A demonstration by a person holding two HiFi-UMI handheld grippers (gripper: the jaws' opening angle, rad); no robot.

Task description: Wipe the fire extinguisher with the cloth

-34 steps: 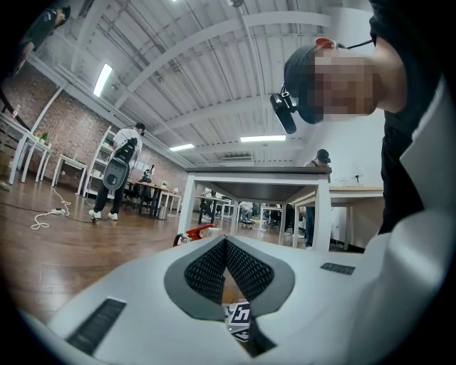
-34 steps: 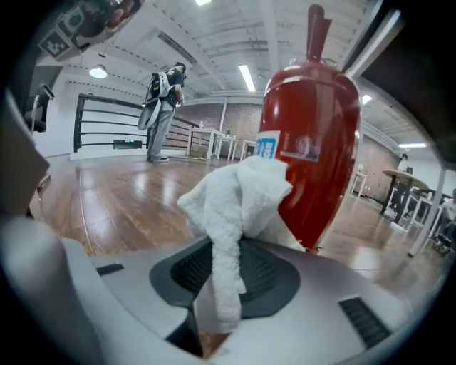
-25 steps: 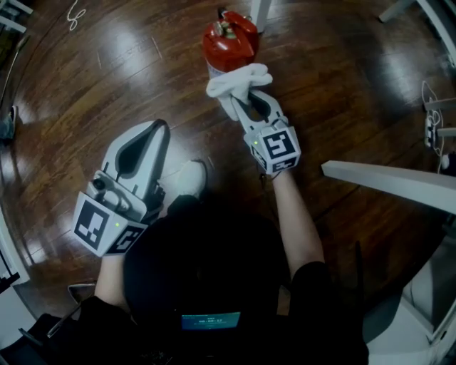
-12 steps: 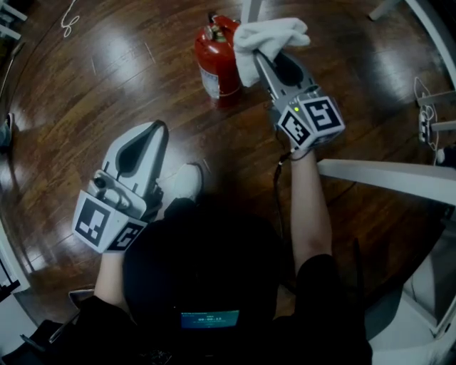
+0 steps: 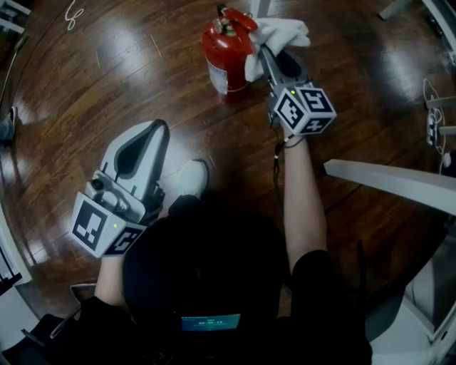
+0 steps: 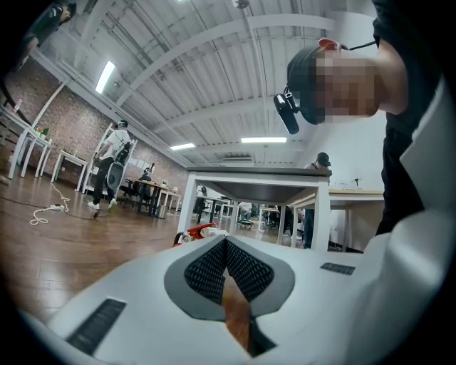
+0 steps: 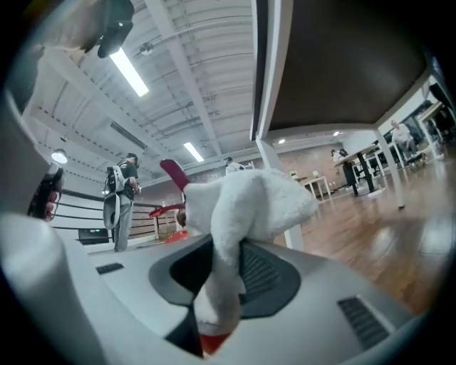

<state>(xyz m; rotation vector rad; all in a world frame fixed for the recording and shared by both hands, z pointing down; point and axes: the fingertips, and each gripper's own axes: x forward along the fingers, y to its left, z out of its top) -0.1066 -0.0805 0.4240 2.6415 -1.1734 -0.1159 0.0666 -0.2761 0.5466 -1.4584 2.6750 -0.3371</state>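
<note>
There are two grippers, one fire extinguisher and one cloth. At the left, the left gripper [image 5: 158, 128] hangs low over the wooden floor [image 5: 107, 78], well apart from the extinguisher. Its jaws are pressed together with nothing between them. Just to its right a single white shoe [image 5: 191, 178] rests on the boards. A broad stretch of bare floor lies open to the left of the fire extinguisher [image 5: 224, 53] and in front of it. The extinguisher stands upright near the top middle of the head view, with a white table leg [image 5: 258, 7] close behind it. Its body is a glossy red cylinder with a pale label low on its side, and a metal valve with a red lever sits on top. The white cloth [image 5: 281, 32], thick and bunched, lies against the extinguisher's upper right side. The right gripper [image 5: 269, 51] is clamped on the cloth, whose folds spill out over the jaw tips. Farther right the room is tighter, with one white beam [image 5: 392, 185] crossing the floor beside the right forearm.
</note>
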